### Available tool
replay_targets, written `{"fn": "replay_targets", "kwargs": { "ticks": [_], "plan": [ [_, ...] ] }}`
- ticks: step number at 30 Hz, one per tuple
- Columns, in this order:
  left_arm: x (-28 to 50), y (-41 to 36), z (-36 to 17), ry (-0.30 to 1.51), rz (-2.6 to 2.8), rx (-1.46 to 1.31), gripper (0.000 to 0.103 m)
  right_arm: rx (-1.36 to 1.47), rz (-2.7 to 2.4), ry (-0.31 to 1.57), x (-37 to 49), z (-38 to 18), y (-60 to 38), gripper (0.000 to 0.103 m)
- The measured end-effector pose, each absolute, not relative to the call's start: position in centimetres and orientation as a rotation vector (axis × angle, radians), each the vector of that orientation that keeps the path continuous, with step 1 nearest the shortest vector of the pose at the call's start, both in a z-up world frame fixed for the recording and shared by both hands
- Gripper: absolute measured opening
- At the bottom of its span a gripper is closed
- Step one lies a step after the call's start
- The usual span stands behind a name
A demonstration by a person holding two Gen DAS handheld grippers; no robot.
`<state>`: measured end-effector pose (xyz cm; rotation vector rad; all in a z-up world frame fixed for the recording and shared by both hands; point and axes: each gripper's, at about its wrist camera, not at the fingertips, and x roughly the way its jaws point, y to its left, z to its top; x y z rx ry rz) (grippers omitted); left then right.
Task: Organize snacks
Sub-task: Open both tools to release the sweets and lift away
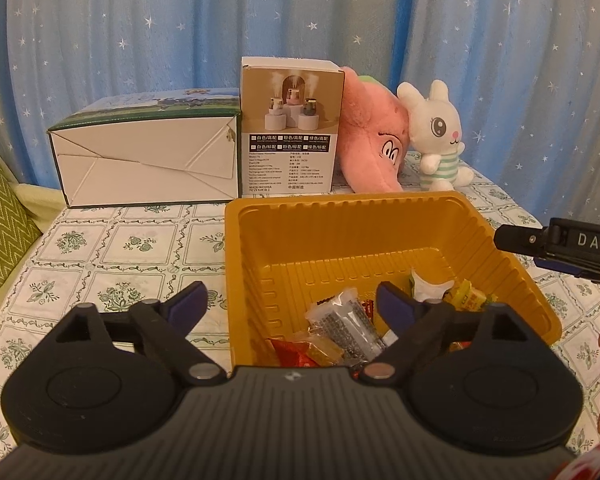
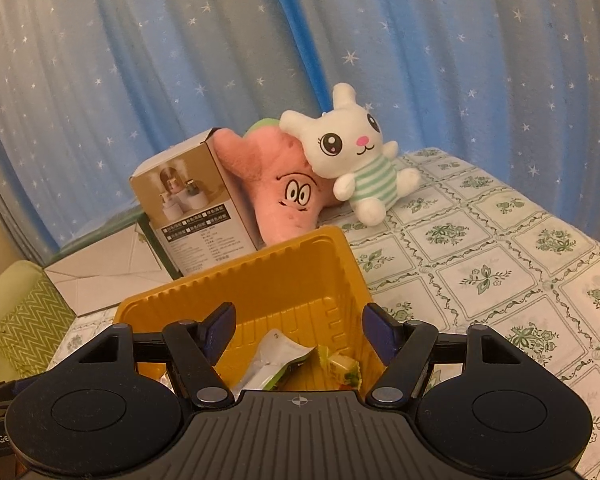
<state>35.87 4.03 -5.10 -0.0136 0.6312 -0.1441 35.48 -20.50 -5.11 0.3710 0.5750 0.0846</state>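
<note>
While over the yellow tray (image 1: 340, 216), left gripper (image 1: 288, 304) and right gripper (image 2: 296, 322) gaped apart, nothing clamped; snacks (image 1: 340, 328) heaped at tray's 6 o'clock, below both; judged release step: best lifted straight up, clear of the rim; no wrapper snagged.

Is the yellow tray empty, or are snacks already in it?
Not empty. The yellow tray holds several wrapped snacks heaped at its near end; the far part of its floor is bare. Both views show them.

A white rabbit plush (image 1: 440, 136) leans on a pink plush (image 1: 374, 148) beside two boxes (image 1: 290, 128).
</note>
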Motion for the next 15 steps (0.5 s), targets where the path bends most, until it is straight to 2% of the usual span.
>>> {"fn": "replay_targets", "kwargs": {
  "ticks": [10,15],
  "plan": [
    [35.41,3.63,-5.15,0.618,-0.128,0.021,0.103,0.344,0.094,0.575,35.19,-5.09,-20.08,0.07],
    [35.29,3.76,-5.09,0.623,-0.109,0.021,0.103,0.322,0.106,0.585,35.07,-5.1,-19.83,0.07]
  ]
}}
